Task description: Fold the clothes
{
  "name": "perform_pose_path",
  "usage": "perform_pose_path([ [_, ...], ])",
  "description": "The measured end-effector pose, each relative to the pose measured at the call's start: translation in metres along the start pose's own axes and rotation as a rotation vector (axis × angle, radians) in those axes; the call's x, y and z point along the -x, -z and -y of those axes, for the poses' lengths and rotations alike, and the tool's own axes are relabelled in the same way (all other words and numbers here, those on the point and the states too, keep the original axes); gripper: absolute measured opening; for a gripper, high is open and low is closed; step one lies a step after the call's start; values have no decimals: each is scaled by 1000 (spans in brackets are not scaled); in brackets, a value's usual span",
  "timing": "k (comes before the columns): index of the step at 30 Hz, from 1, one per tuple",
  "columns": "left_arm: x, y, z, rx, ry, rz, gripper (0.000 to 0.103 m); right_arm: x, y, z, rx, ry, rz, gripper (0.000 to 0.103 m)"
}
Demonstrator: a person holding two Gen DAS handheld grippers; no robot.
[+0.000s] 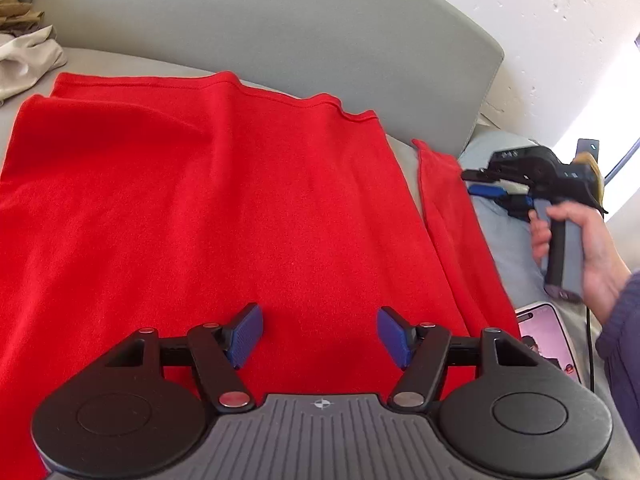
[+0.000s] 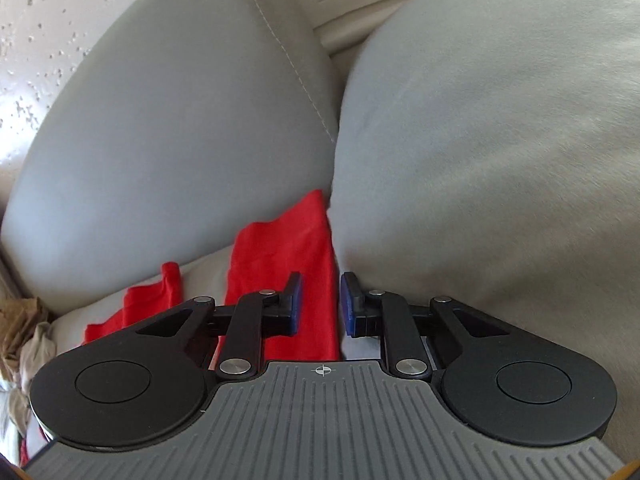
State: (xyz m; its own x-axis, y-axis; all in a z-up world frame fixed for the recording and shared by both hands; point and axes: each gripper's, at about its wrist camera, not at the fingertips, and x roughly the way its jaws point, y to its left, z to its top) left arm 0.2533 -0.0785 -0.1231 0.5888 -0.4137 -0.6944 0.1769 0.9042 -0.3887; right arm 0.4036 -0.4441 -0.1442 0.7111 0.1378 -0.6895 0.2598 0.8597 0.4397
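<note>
A grey sofa (image 1: pixel 280 32) stood against a white wall (image 1: pixel 560 40). The red cloth (image 1: pixel 200 200) lay flat. Both the left gripper (image 1: pixel 320 336) and right gripper (image 2: pixel 320 304) had jaws apart, holding nothing.

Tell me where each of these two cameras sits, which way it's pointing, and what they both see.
Left wrist: on the left gripper, jaws open, looking down over the red garment on the grey sofa; the right hand with the right gripper shows at the side.
Right wrist: on the right gripper, jaws open, facing the sofa cushions over the garment's edge.
Shared: the red garment and sofa.
</note>
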Motion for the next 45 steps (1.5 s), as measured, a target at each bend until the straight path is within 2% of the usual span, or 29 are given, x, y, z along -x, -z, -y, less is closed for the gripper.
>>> perform_pose_path([
  [9, -4, 1, 2, -16, -1, 8, 64, -30, -9, -21, 82, 61, 7, 21],
  [12, -4, 0, 4, -19, -2, 9, 64, -29, -9, -23, 78, 71, 26, 8],
  [15, -2, -2, 5, -9, 7, 4, 62, -14, -6, -31, 116, 102, 65, 7],
  [18, 5, -4, 8, 9, 53, -4, 59, 32, -4, -41, 179, 136, 154, 7],
  [22, 24, -5, 15, -7, 118, 9, 59, 121, -9, -49, 214, 196, 309, 7],
  [26, 39, -5, 19, -15, 204, -8, 59, 219, -8, -62, 263, 295, 488, 7],
  [29, 45, -2, 19, -17, 269, -46, 59, 278, -2, -66, 311, 388, 584, 7],
  [31, 44, 2, 24, -19, 312, -92, 59, 302, -7, -71, 338, 456, 601, 7],
  [33, 44, 11, 29, -33, 324, -127, 59, 320, -4, -67, 324, 498, 581, 7],
  [36, 40, 23, 38, -67, 335, -169, 59, 312, -9, -32, 279, 549, 533, 7],
  [40, 32, 31, 48, -109, 343, -195, 59, 280, -5, 22, 211, 619, 481, 7],
  [45, 24, 35, 52, -135, 338, -204, 59, 249, -2, 84, 113, 607, 463, 8],
])
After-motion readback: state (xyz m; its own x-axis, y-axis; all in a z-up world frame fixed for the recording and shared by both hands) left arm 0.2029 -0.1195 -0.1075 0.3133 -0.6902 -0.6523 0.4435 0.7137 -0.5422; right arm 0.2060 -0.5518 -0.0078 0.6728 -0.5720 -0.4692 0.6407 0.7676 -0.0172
